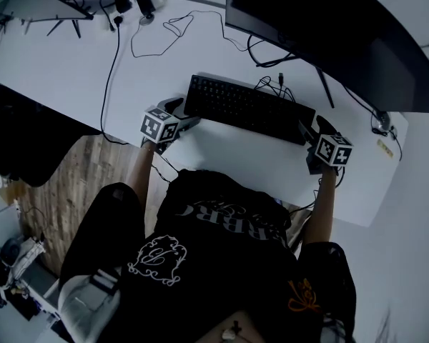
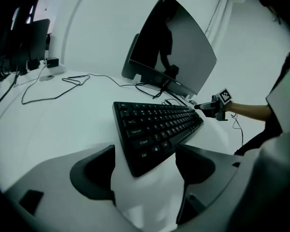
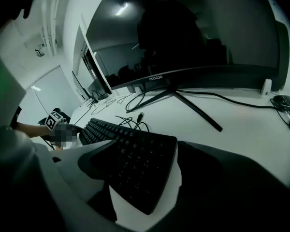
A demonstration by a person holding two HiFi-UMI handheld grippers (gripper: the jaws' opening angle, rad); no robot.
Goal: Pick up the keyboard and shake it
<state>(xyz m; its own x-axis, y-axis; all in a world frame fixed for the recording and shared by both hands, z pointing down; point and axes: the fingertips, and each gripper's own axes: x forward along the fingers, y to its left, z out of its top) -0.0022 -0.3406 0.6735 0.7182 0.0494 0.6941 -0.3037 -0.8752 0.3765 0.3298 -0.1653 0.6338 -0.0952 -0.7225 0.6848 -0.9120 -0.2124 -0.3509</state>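
A black keyboard (image 1: 247, 109) lies flat on the white table (image 1: 57, 70) in front of a big curved monitor. My left gripper (image 1: 184, 114) stands at the keyboard's left end. In the left gripper view that end (image 2: 154, 127) sits between the open jaws of my left gripper (image 2: 145, 166), with gaps on both sides. My right gripper (image 1: 311, 131) stands at the right end. In the right gripper view the keyboard's right end (image 3: 130, 158) lies between the spread jaws of my right gripper (image 3: 145, 178), which do not press on it.
The curved monitor (image 1: 329, 27) on its splayed stand (image 3: 183, 100) rises just behind the keyboard. Loose cables (image 1: 164, 34) trail across the far table. A mouse (image 3: 282, 103) sits at the right. A second screen (image 1: 36, 2) stands far left. The table's front edge runs close to the person's body.
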